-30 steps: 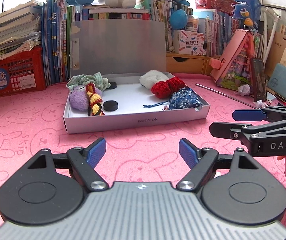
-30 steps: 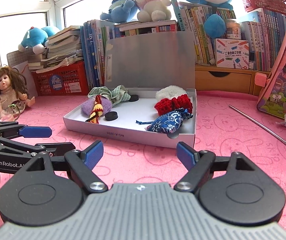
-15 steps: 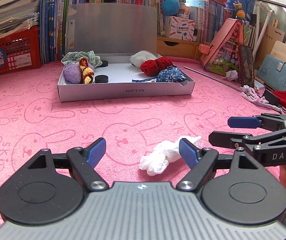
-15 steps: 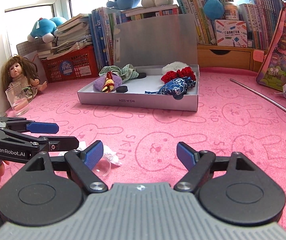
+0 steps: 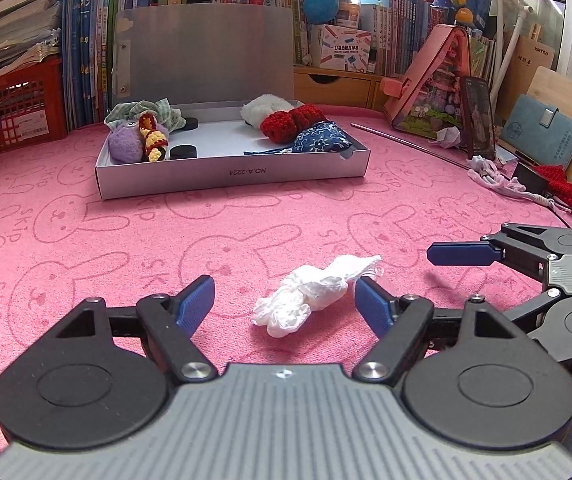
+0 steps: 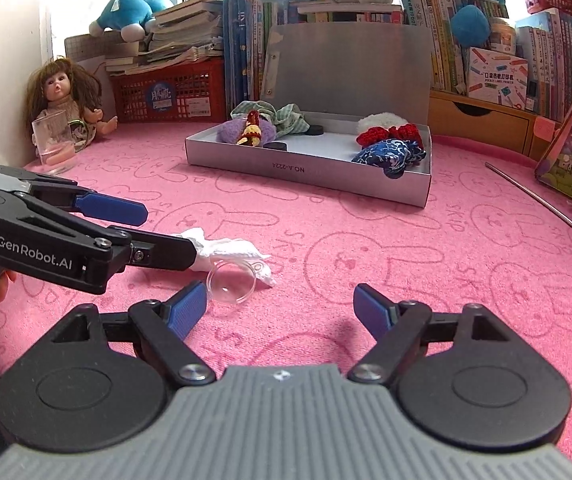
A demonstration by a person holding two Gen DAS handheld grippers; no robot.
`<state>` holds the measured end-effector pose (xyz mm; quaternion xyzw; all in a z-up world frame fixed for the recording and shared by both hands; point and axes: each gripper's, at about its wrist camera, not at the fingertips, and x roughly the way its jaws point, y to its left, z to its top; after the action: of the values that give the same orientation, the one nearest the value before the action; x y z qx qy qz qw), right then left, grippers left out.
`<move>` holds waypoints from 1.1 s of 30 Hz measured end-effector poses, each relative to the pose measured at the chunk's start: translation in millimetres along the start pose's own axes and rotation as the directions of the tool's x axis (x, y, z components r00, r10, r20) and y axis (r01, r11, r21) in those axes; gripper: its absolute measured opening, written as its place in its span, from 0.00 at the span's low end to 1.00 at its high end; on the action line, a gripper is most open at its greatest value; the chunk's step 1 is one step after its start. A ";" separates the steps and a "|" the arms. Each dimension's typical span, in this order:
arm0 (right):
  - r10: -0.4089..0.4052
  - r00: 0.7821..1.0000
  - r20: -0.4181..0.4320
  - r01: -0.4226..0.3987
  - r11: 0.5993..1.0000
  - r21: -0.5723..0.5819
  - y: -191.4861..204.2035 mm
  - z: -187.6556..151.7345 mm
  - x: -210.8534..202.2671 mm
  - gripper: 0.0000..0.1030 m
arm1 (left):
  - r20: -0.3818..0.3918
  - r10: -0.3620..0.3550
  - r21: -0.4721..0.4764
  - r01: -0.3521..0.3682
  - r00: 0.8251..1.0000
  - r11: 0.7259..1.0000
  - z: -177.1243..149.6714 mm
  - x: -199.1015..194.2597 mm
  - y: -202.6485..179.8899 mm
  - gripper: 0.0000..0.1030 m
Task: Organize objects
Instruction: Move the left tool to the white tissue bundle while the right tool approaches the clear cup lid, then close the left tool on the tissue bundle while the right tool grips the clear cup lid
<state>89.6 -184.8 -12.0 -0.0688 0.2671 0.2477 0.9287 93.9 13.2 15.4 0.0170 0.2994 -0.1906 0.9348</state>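
Presently, the left gripper (image 5: 284, 304) is held wide open, nothing gripped, with the crumpled white cloth (image 5: 314, 294) lying on the pink mat (image 5: 246, 224) between its fingers, just beside the right-hand pad (image 5: 370, 306). The right gripper (image 6: 280, 306) is likewise spread open and empty, near a clear round lid (image 6: 232, 286) beside that cloth.

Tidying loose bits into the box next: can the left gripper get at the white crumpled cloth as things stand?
Probably yes. The left gripper is open with the white crumpled cloth lying on the pink mat right between its fingertips, nothing blocking.
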 end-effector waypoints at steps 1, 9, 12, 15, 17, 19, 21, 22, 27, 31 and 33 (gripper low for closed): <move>-0.004 1.000 -0.002 0.004 1.000 -0.013 1.9 0.2 0.6 0.85 | -0.002 -0.003 0.003 0.003 1.000 1.000 -0.2 0.8 -0.8 0.74; -0.013 1.000 -0.027 0.012 1.000 -0.028 5.5 0.0 5.5 0.85 | -0.018 -0.022 -0.021 0.022 1.000 1.000 -3.1 6.5 -3.9 0.53; -0.013 0.999 -0.030 0.013 1.000 -0.019 4.3 -0.2 5.9 0.85 | -0.017 -0.033 -0.038 0.032 0.999 0.999 -1.9 5.3 -3.0 0.38; -0.018 0.999 -0.028 0.017 1.000 -0.017 4.5 -0.4 5.8 0.85 | -0.009 -0.023 -0.032 0.023 1.000 0.999 -0.9 3.1 -2.4 0.36; -0.020 0.999 -0.026 0.019 1.000 -0.020 5.0 -0.6 5.5 0.85 | -0.004 -0.008 -0.030 0.008 1.000 1.000 -0.4 2.7 -1.3 0.36; -0.022 0.999 -0.024 0.022 0.999 -0.024 5.4 -0.7 5.3 0.84 | -0.001 0.002 -0.039 -0.002 1.000 0.999 -0.2 2.9 1.3 0.36; -0.022 1.000 -0.021 0.021 0.999 -0.031 6.5 -1.1 5.0 0.83 | 0.004 0.012 -0.045 -0.012 1.000 0.999 -0.3 2.9 3.4 0.36; -0.021 1.000 -0.020 0.021 0.999 -0.033 6.9 -1.3 4.7 0.82 | 0.005 0.013 -0.045 -0.013 1.000 0.999 0.0 3.4 3.3 0.36; -0.021 1.000 -0.014 0.021 0.999 -0.039 8.2 -1.6 3.9 0.78 | 0.000 0.004 -0.030 -0.004 1.000 1.000 1.9 9.4 -1.9 0.38; -0.021 1.000 -0.014 0.020 0.999 -0.039 8.3 -1.7 4.0 0.76 | -0.008 0.001 -0.025 -0.001 1.000 1.000 3.2 19.5 -5.3 0.42; -0.021 1.000 -0.014 0.020 0.999 -0.039 8.3 -1.6 3.9 0.76 | -0.009 0.001 -0.028 -0.001 1.000 1.000 4.3 24.3 -5.9 0.46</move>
<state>87.5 -176.4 -15.4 -0.0915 0.2681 0.2428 0.9278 112.3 -1.3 5.7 0.0048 0.3063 -0.1857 0.9336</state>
